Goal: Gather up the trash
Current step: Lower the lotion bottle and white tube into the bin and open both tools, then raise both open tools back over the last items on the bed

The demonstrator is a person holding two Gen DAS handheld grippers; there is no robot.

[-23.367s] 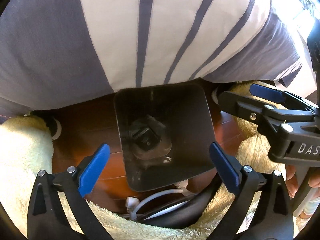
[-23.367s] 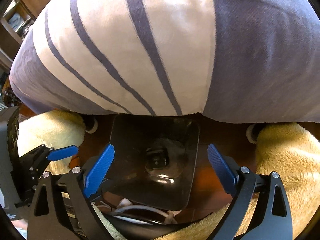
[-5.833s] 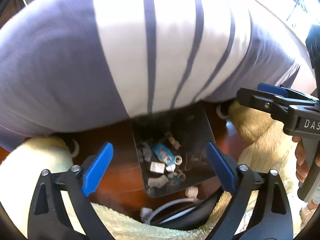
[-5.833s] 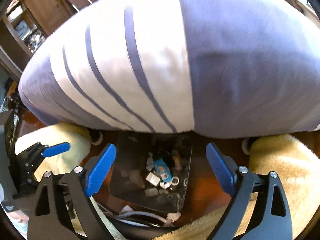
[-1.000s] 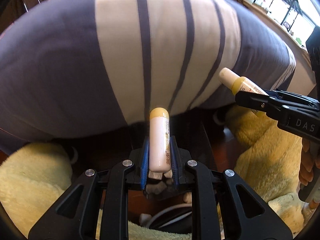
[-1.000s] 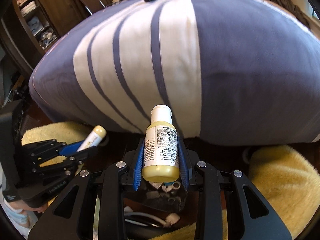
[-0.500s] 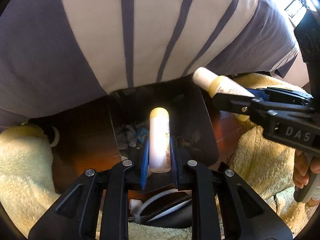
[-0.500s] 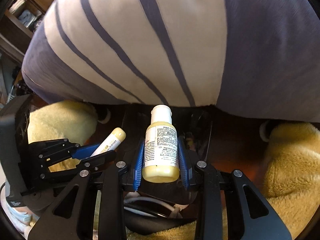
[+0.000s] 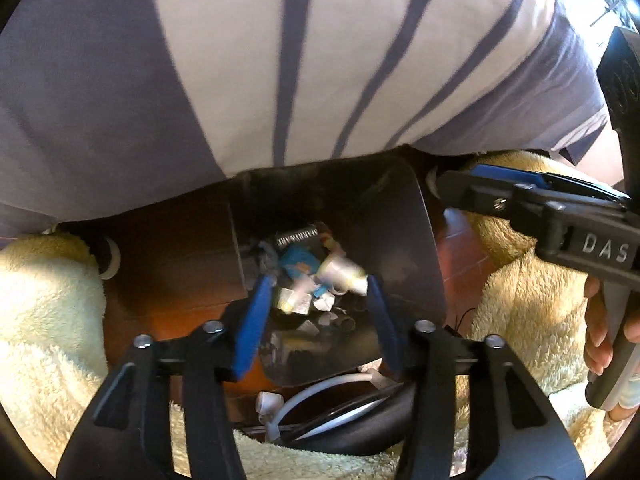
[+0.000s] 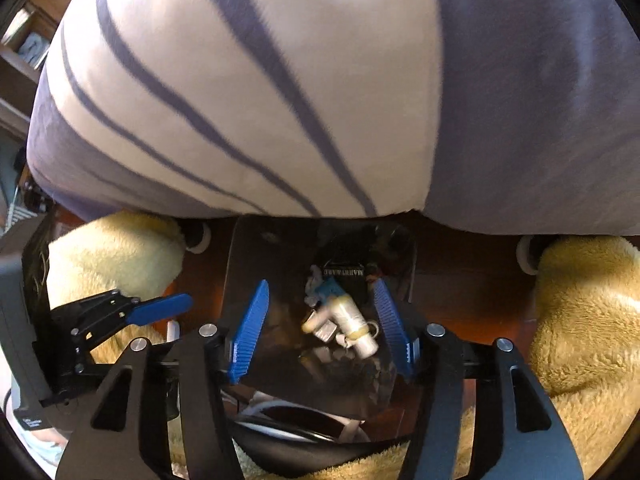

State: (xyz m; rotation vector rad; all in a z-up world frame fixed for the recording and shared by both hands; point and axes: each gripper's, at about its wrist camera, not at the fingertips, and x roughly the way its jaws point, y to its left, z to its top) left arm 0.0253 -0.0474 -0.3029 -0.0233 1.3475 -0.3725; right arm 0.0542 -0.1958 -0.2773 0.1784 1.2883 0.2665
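Observation:
A dark square trash bin stands on the wooden floor below both grippers, with small scraps in it. A yellow-white bottle and a small yellow-capped tube lie blurred among the trash. My left gripper is open and empty over the bin. My right gripper is open and empty over the bin too; it also shows at the right of the left wrist view. The left gripper shows at the left of the right wrist view.
A large grey-and-white striped cushion overhangs the bin's far edge. Fluffy yellow fabric lies on both sides. White cable and a black curved object lie near the bin's front edge.
Both grippers have opened. The tube has dropped from the left gripper and the bottle from the right gripper into the bin.

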